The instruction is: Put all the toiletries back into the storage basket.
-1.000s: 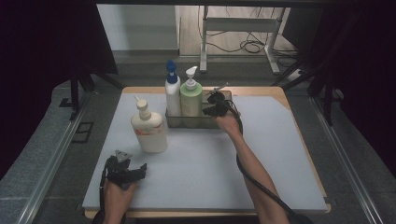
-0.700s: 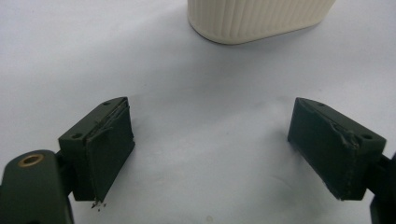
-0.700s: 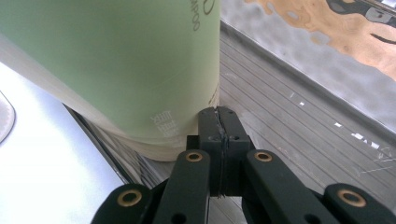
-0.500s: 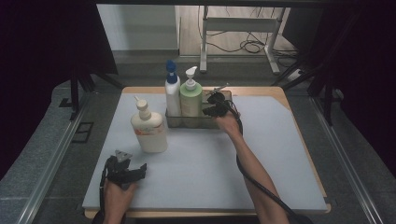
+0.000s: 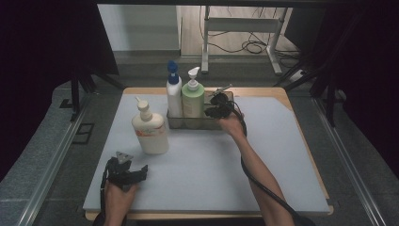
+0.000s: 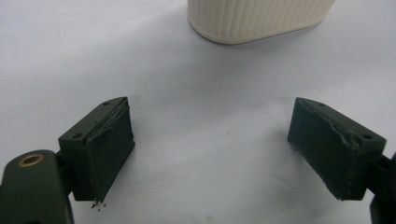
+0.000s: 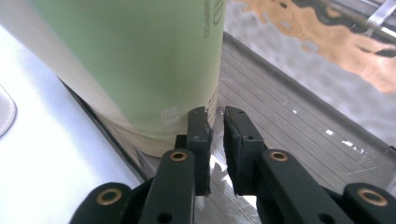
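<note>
My right gripper (image 7: 215, 116) jaws have just been opening, a narrow gap, nothing between them: green pump bottle (image 5: 192, 98) released, standing in the clear tray (image 5: 221, 123). Left gripper (image 6: 210, 140) spread wide, empty, near the cream bottle (image 5: 150, 134) on the table.

green bottle (image 7: 140, 60) top cut off by frame edge (close, blurred), cream bottle (image 6: 257, 18) likewise

Small white lettering sits low on the green bottle (image 7: 140, 60), just above the jaws at centre frame, too blurred to read; grey vertical print at its upper right edge is equally illegible. The cream bottle (image 5: 149, 129) carries an unreadable orange label.
</note>
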`<control>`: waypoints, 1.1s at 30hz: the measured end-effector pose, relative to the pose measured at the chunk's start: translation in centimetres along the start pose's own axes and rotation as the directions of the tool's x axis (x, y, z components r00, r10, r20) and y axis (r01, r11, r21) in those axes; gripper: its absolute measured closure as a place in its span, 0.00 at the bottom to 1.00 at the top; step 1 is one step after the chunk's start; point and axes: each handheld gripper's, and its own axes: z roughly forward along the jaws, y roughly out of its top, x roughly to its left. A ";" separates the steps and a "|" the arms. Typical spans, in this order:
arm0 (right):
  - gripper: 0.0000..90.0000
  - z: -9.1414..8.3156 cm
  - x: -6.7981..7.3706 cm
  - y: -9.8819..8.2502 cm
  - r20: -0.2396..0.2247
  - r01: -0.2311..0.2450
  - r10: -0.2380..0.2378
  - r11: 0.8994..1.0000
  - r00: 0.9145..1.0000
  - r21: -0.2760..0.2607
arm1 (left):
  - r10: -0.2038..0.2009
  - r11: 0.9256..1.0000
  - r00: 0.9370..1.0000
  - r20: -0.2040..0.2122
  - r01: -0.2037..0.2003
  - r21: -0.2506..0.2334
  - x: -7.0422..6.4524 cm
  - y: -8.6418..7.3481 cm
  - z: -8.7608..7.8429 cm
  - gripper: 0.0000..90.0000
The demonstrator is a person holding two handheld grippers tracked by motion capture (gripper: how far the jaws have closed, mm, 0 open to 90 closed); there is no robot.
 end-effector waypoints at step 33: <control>0.30 -5.3 1.5 -1.3 0.009 0.062 -0.062 0.995 0.998 -0.084 | -0.001 1.000 1.000 0.000 0.001 -0.002 0.0 0.0 0.0 0.15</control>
